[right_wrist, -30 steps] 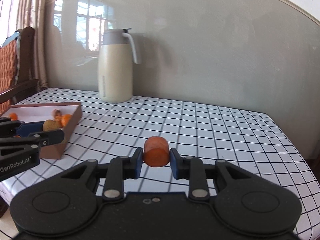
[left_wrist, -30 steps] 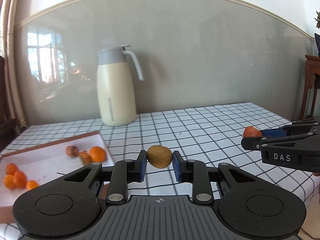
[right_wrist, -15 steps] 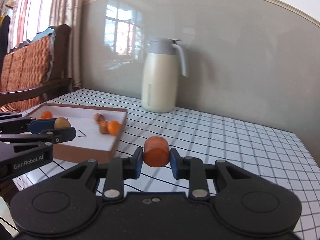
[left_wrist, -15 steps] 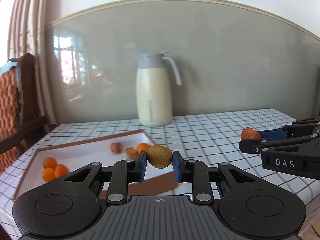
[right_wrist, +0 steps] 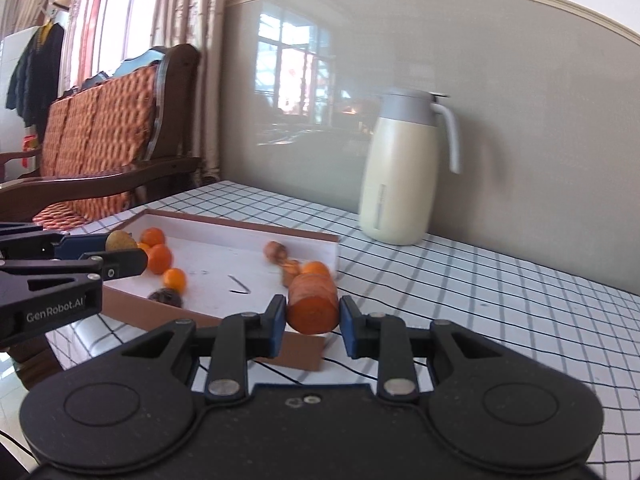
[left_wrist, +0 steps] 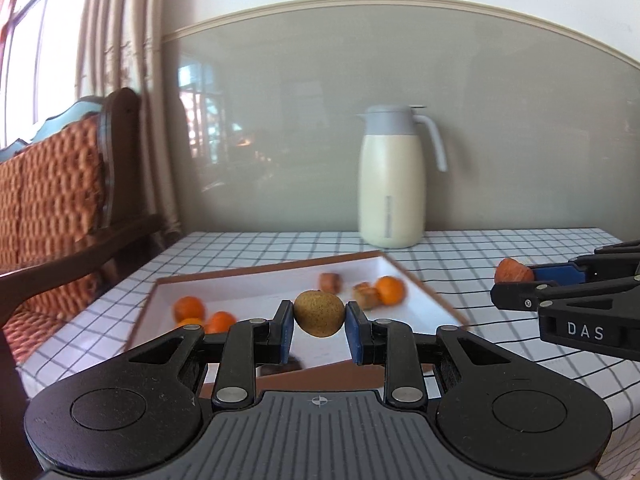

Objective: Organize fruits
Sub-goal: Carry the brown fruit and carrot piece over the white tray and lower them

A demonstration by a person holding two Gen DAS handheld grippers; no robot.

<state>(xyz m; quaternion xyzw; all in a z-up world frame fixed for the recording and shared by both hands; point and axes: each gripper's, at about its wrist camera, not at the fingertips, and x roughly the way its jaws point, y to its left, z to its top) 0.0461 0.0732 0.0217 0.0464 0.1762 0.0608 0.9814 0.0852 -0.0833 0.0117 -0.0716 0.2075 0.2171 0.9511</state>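
A brown kiwi (left_wrist: 319,313) is pinched between the blue pads of the left gripper (left_wrist: 319,330), and it is held above the near part of the shallow white tray (left_wrist: 256,294). A carrot chunk (right_wrist: 313,309) is clamped between the jaws of the right gripper (right_wrist: 313,326), just over the near right corner of the tray. Beyond the jaws, small oranges (right_wrist: 159,258) and some brownish pieces (right_wrist: 276,251) are seen lying inside the tray. Further behind, a cream jug (right_wrist: 400,176) is placed upright on the checked tablecloth (right_wrist: 500,280), well apart from both grippers.
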